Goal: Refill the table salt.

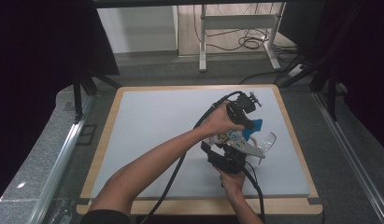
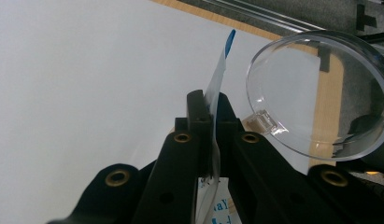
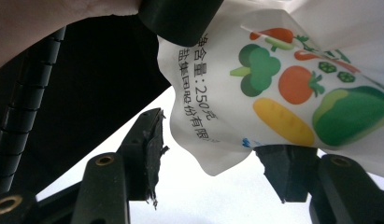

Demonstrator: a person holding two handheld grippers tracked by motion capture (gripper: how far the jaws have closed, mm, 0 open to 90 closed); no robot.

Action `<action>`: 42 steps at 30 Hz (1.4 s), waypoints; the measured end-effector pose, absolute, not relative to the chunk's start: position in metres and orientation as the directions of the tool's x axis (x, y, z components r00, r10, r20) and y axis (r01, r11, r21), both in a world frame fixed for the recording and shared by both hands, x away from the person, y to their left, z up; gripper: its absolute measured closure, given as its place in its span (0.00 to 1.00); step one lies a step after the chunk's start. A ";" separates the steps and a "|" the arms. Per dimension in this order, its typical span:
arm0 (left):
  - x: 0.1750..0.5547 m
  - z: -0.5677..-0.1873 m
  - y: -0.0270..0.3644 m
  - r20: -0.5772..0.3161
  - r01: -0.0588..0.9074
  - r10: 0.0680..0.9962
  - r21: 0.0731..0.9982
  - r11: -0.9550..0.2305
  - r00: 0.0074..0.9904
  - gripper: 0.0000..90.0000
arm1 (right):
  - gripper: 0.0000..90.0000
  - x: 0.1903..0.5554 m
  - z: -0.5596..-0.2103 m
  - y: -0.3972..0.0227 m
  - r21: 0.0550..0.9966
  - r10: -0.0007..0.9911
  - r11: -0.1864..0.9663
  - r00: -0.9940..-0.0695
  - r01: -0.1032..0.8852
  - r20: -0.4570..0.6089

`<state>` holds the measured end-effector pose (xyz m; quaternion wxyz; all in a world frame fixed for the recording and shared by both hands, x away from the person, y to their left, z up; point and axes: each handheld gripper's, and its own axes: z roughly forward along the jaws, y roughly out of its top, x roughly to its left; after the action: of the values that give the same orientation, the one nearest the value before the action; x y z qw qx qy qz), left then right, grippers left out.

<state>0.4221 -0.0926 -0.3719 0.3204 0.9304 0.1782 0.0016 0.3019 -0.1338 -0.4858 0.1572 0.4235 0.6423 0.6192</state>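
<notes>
**Two Grippers Are Holding a Veggie Bag Over the Bench**

Nearest to the person, at about 5 o'clock on the bench (image 1: pixel 147 140), the right gripper (image 1: pixel 229 156) is pointing away from the person. In the right gripper view, its jaws are standing apart. The bottom corner of the bag (image 3: pixel 292 93) is hanging down between them. One jaw is touching the bag's lower edge and the other jaw is not touching it. The bag is white, with pictures of a carrot, a tomato, broccoli and a green pepper on it.

A little farther out, at about 3 o'clock, the left gripper (image 1: pixel 241 122) is reaching in from above. In the left gripper view, its jaws are pressed together on the thin edge of the bag (image 2: pixel 216 84), which is sticking up between them with a blue tip on top.

Just beside the bag, toward 3 o'clock, a clear plastic bowl (image 1: pixel 266 140) is sitting on the bench.

Farthest away, past 12 o'clock, metal table legs (image 1: pixel 203 42) and cables are resting on the floor.
</notes>
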 end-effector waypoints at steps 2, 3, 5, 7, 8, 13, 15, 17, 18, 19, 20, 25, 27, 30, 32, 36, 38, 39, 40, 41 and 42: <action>0.422 -0.372 -0.093 -0.112 0.332 0.333 0.595 -0.732 0.936 1.00 | 0.48 0.302 -0.486 -0.134 0.929 0.739 -0.126 -0.592 0.349 0.323; 0.422 -0.372 -0.093 -0.112 0.332 0.333 0.595 -0.732 0.936 1.00 | 0.48 0.302 -0.486 -0.134 0.928 0.738 -0.128 -0.591 0.350 0.325; 0.422 -0.372 -0.093 -0.112 0.331 0.333 0.596 -0.732 0.936 1.00 | 0.48 0.302 -0.486 -0.134 0.928 0.738 -0.128 -0.591 0.351 0.325; 0.422 -0.372 -0.093 -0.112 0.330 0.332 0.596 -0.732 0.937 1.00 | 0.48 0.302 -0.486 -0.134 0.928 0.738 -0.128 -0.591 0.351 0.326; 0.422 -0.372 -0.093 -0.112 0.330 0.332 0.596 -0.732 0.937 1.00 | 0.48 0.302 -0.486 -0.134 0.928 0.738 -0.128 -0.591 0.351 0.325; 0.422 -0.372 -0.094 -0.113 0.333 0.334 0.596 -0.731 0.936 1.00 | 0.48 0.302 -0.486 -0.134 0.928 0.739 -0.129 -0.590 0.351 0.326; 0.422 -0.373 -0.094 -0.113 0.333 0.334 0.596 -0.731 0.936 1.00 | 0.48 0.302 -0.486 -0.134 0.927 0.739 -0.131 -0.589 0.351 0.327; 0.422 -0.373 -0.094 -0.113 0.331 0.331 0.597 -0.731 0.937 1.00 | 0.48 0.302 -0.486 -0.134 0.928 0.739 -0.132 -0.589 0.350 0.327; 0.422 -0.373 -0.094 -0.114 0.331 0.331 0.597 -0.730 0.937 1.00 | 0.48 0.302 -0.486 -0.134 0.928 0.740 -0.131 -0.589 0.349 0.326; 0.422 -0.373 -0.094 -0.113 0.331 0.332 0.598 -0.730 0.937 1.00 | 0.48 0.303 -0.486 -0.134 0.928 0.740 -0.131 -0.588 0.349 0.326; 0.423 -0.373 -0.094 -0.114 0.330 0.330 0.598 -0.730 0.937 1.00 | 0.48 0.303 -0.486 -0.134 0.928 0.740 -0.132 -0.588 0.349 0.326; 0.422 -0.373 -0.095 -0.115 0.331 0.330 0.598 -0.730 0.937 1.00 | 0.48 0.302 -0.485 -0.135 0.926 0.740 -0.135 -0.585 0.352 0.330; 0.421 -0.372 -0.096 -0.116 0.331 0.330 0.600 -0.728 0.937 1.00 | 0.48 0.302 -0.485 -0.136 0.927 0.741 -0.136 -0.585 0.350 0.329; 0.421 -0.373 -0.097 -0.115 0.329 0.328 0.600 -0.729 0.937 1.00 | 0.48 0.302 -0.485 -0.137 0.928 0.743 -0.136 -0.584 0.347 0.327; 0.421 -0.373 -0.097 -0.115 0.327 0.326 0.600 -0.730 0.938 1.00 | 0.49 0.302 -0.485 -0.137 0.928 0.744 -0.136 -0.583 0.348 0.327; 0.421 -0.373 -0.098 -0.116 0.326 0.324 0.600 -0.731 0.939 1.00 | 0.49 0.301 -0.486 -0.138 0.927 0.745 -0.138 -0.581 0.349 0.329; 0.421 -0.373 -0.098 -0.114 0.326 0.324 0.598 -0.733 0.939 1.00 | 0.49 0.301 -0.486 -0.137 0.927 0.745 -0.138 -0.580 0.348 0.329; 0.421 -0.373 -0.098 -0.115 0.326 0.324 0.597 -0.733 0.939 1.00 | 0.49 0.301 -0.486 -0.137 0.927 0.746 -0.140 -0.579 0.349 0.330; 0.421 -0.373 -0.098 -0.115 0.327 0.325 0.596 -0.733 0.939 1.00 | 0.49 0.301 -0.486 -0.137 0.927 0.746 -0.141 -0.579 0.348 0.330; 0.421 -0.373 -0.098 -0.115 0.326 0.324 0.597 -0.733 0.939 1.00 | 0.49 0.302 -0.486 -0.137 0.927 0.746 -0.142 -0.578 0.347 0.330; 0.421 -0.373 -0.098 -0.115 0.326 0.324 0.597 -0.733 0.939 1.00 | 0.49 0.302 -0.486 -0.137 0.927 0.745 -0.144 -0.578 0.347 0.332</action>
<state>0.4208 -0.0978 -0.3733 0.3211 0.9308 0.1747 -0.0014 0.3016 -0.1369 -0.4855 0.1602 0.4306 0.6343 0.6218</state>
